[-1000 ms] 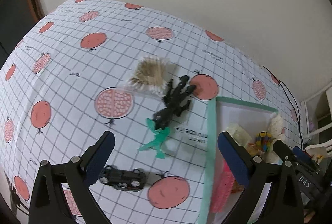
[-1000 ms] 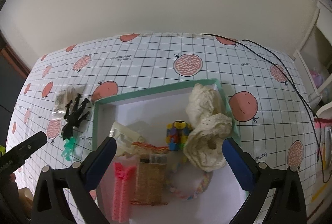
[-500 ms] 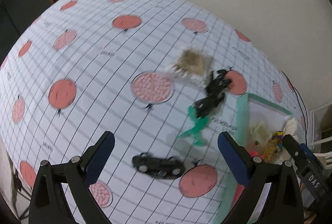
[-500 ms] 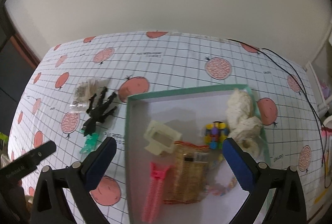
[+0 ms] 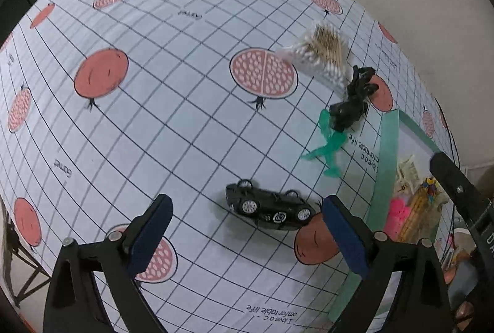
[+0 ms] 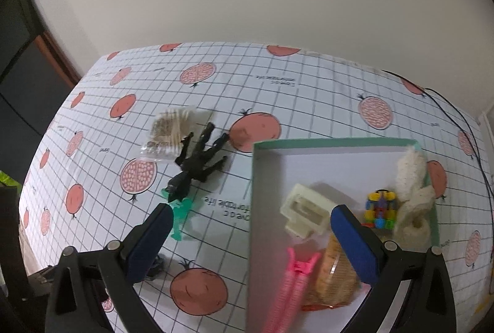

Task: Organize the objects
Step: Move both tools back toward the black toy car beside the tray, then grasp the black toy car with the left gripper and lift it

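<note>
Left wrist view: the left gripper (image 5: 247,228), jaws wide and empty, has closed in on the toy car (image 5: 268,204), now nearly between them—likely the next pickup.

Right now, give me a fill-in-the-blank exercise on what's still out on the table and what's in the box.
1. The toy car lying between the left gripper's open fingers is ____ in colour.
2. The pink hair clip lies ____ the green-rimmed box.
3. The black figure lies partly on the bag of ____.
4. The right gripper holds ____.

Missing words: black; inside; cotton swabs; nothing
</note>
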Demonstrator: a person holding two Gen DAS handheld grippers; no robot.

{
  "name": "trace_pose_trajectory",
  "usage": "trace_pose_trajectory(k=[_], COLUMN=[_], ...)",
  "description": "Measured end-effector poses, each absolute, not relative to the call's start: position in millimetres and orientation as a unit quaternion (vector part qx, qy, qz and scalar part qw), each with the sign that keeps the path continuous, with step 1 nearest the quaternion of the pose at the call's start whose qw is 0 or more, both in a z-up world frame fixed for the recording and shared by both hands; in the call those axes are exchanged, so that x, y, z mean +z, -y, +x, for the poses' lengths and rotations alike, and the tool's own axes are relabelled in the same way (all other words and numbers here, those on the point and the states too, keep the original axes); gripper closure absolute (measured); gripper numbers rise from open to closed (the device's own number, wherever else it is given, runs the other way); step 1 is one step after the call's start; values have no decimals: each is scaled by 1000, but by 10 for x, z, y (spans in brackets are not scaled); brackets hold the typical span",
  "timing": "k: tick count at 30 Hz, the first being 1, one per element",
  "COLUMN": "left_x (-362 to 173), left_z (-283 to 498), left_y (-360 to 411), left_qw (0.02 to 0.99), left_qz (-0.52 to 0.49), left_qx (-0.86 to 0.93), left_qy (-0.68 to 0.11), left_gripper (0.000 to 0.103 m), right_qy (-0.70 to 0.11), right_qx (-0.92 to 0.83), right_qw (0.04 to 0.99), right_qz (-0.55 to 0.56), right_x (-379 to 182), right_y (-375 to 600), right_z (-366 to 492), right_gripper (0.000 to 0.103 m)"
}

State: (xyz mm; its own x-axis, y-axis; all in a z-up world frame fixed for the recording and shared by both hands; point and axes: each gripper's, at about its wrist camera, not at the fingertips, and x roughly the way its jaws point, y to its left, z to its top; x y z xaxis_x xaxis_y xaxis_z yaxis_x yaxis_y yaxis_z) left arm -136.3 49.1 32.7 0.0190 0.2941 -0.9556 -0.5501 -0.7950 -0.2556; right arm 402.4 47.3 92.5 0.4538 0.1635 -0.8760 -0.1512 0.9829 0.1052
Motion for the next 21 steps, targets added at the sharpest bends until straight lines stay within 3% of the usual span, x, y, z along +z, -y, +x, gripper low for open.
trace_pose_trajectory(k=[3, 5, 9, 11, 17, 21], left_x=[293, 285, 247, 245, 250, 262], left_z=[-1363, -1359, -1344, -1329, -1299, -1278], left_y=[-466, -471, -469, -477, -484, -482], left_qw=[305, 305, 301, 303, 305, 304], left_qz=[-654, -658, -667, -668, -667, -666], left_qx=[686, 683, 678, 676, 676, 679], left_qy=[-91, -86, -73, -72, -66, -62], left_gripper=[11, 19, 22, 35, 49, 51], right_qy=[-518, -519, -520, -522, -525, -526], right_qx=[93, 92, 90, 88, 86, 85], right_qw=[850, 850, 849, 848, 847, 846], right_qz=[6, 5, 6, 5, 5, 4], right_x=[886, 871, 842, 825, 784, 767], right_y=[-525, -547, -577, -588, -629, -646], right_z=[4029, 4034, 4055, 4067, 4085, 4091], right_gripper=[0, 0, 0, 0, 0, 0])
